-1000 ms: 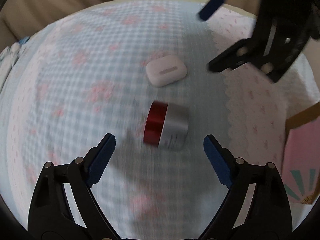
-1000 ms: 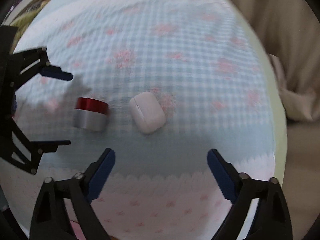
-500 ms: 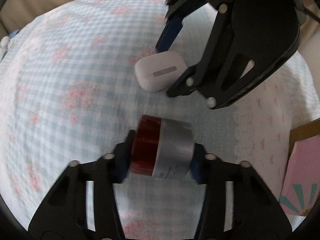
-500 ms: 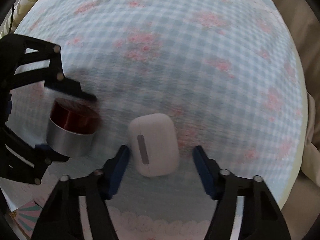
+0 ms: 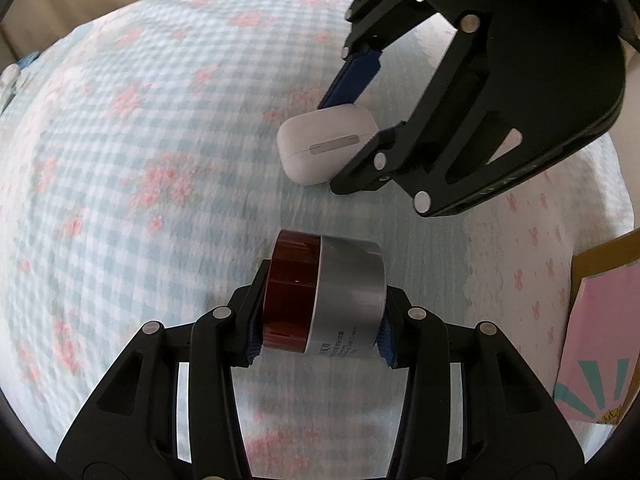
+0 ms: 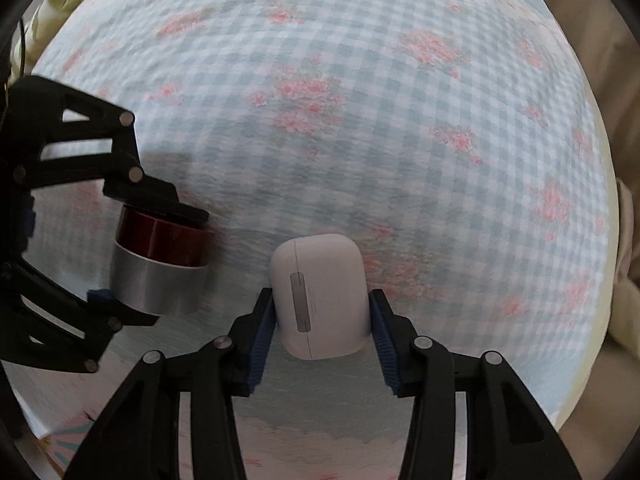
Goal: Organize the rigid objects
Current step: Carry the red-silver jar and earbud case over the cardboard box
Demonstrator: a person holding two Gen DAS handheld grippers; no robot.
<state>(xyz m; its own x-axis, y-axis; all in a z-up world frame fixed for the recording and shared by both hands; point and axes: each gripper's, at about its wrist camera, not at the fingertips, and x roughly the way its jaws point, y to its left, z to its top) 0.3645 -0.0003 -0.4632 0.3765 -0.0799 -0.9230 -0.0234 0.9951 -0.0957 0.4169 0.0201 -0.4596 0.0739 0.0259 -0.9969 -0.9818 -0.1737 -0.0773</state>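
A cream jar [image 5: 332,292] with a dark red lid and silver body lies on its side on the blue checked cloth [image 5: 160,140]. My left gripper [image 5: 320,328] is shut on it, one pad on the lid end and one on the base end. Just beyond it a white earbud case [image 6: 320,300] rests on the cloth between the blue pads of my right gripper [image 6: 320,332]. The right jaws are closing and both pads touch the case's sides. The right wrist view shows the jar [image 6: 160,264] at left, held by the left gripper [image 6: 140,256].
A pink card [image 5: 596,340] with teal rays lies at the cloth's right edge, past a white strip with lace trim [image 5: 532,240]. Beige fabric [image 6: 624,80] borders the cloth on the far side.
Both grippers came down and closed from wide open. The left one took hold of the jar; the right one moved over the earbud case and closed onto its sides.
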